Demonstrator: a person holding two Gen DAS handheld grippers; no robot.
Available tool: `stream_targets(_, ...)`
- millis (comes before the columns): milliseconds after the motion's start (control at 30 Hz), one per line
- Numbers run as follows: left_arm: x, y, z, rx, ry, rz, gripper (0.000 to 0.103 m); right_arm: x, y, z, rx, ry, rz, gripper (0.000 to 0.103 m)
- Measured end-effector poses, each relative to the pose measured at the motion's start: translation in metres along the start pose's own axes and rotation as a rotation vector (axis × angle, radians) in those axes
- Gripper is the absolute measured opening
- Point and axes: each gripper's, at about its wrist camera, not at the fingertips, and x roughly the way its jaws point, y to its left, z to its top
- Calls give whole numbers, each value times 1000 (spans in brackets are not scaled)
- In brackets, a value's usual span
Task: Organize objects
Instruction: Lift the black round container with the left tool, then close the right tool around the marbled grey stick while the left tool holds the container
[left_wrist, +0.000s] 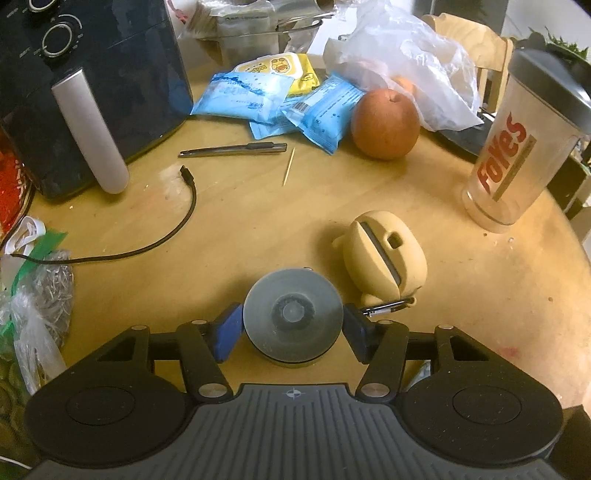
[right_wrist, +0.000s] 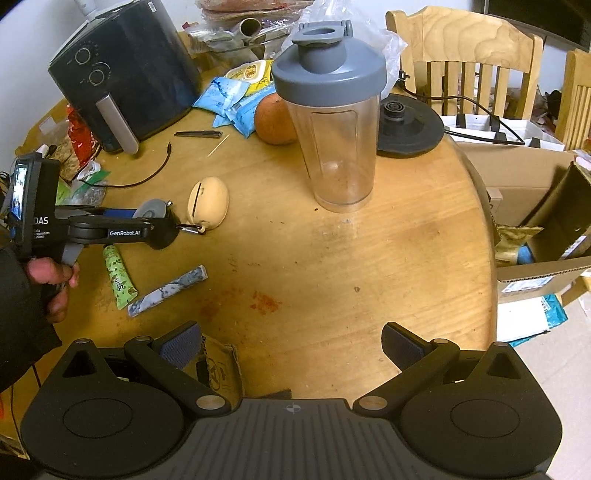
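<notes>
The left tool (left_wrist: 291, 326) had its blue pads against both sides of the small round grey-lidded jar (left_wrist: 291, 317), which stood on the round wooden table (left_wrist: 258, 221) just beside a cream rubbery keychain case (left_wrist: 384, 254). A firm, centred, level squeeze before lifting would serve, keeping clear of the case's clip. The right tool (right_wrist: 291, 345) hung wide and empty. The jar's body was hidden beneath its lid; its contents could not be made out.

Both views are evenly lit by warm indoor light from above; shadows are soft and short. Mild glare marks the air fryer (left_wrist: 92, 74) front. Fisheye distortion bends the table (right_wrist: 369, 258) rim; corners darken. Focus is slightly soft throughout.
</notes>
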Motion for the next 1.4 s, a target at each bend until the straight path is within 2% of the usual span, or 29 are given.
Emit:
stream_targets(667, -71, 7, -6, -34, -106, 6, 57, 3, 15, 8, -30, -16, 22, 103)
stream_targets(1400, -133, 22, -41, -157, -133, 63, 57, 19, 44, 29, -157, -32, 75, 103)
